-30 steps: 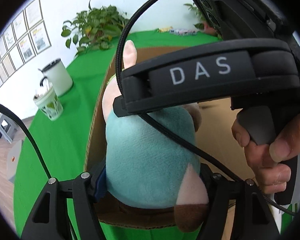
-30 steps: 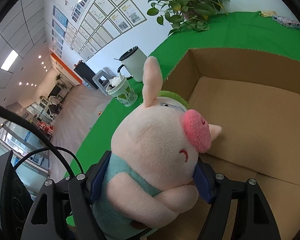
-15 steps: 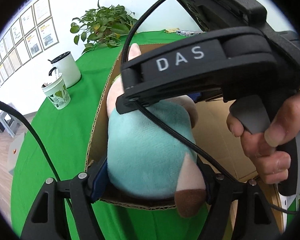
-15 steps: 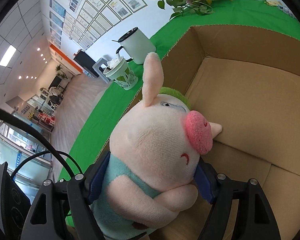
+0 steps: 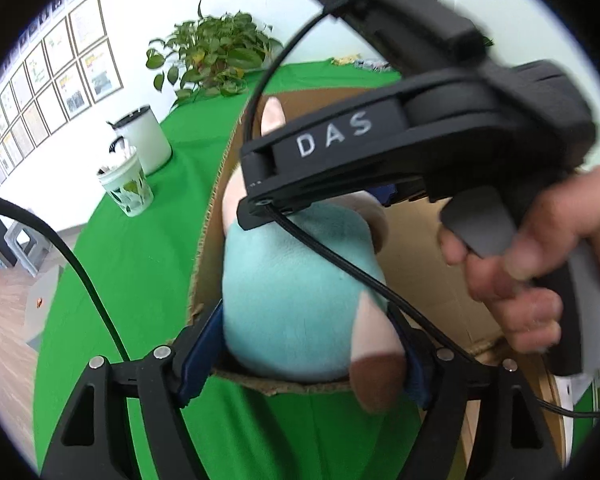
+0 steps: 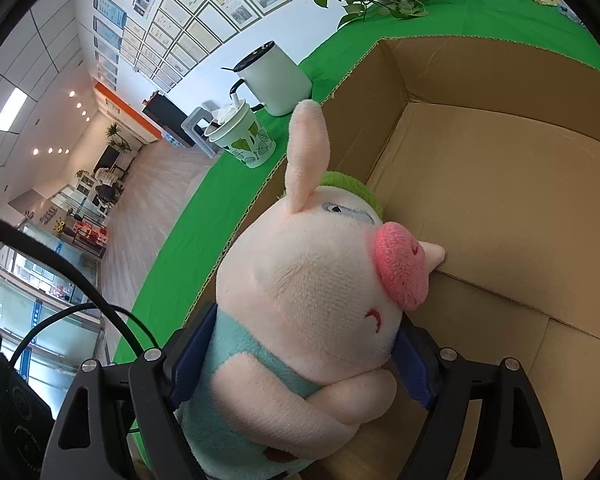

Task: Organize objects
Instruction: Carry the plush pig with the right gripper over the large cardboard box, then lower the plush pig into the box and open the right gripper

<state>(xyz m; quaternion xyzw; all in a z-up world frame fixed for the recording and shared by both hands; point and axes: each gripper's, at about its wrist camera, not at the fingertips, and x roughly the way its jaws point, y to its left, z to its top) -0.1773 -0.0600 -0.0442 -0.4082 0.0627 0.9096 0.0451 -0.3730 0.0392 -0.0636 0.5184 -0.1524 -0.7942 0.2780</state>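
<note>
The green table (image 6: 220, 200) carries a big open cardboard box (image 6: 500, 200), and the step in hand seems to be the placing of the plush pig (image 6: 312, 300) into this box. The pig is over the left wall of the box, near its nearest corner, with the head inside and the snout close to the box floor. Both tools are clamped on it: the right gripper (image 6: 300, 364) squeezes the body just under the head, and the left gripper (image 5: 304, 348) squeezes the teal lower body beside the brown foot.

The next move, I think, calls for bringing the pig lower and more toward the middle of the box floor, then letting both pairs of fingers go apart.

The right wrist view shows the pig's face and the bare box floor. The left wrist view shows instead the back of the pig, the right tool's black body and the right hand (image 5: 528, 280) on its trigger; it is blurred, so whether the foot touches the box rim I cannot tell. Near the left edge of the table stand a white kettle (image 6: 276, 80) and a leaf-printed cup (image 6: 244, 140).
</note>
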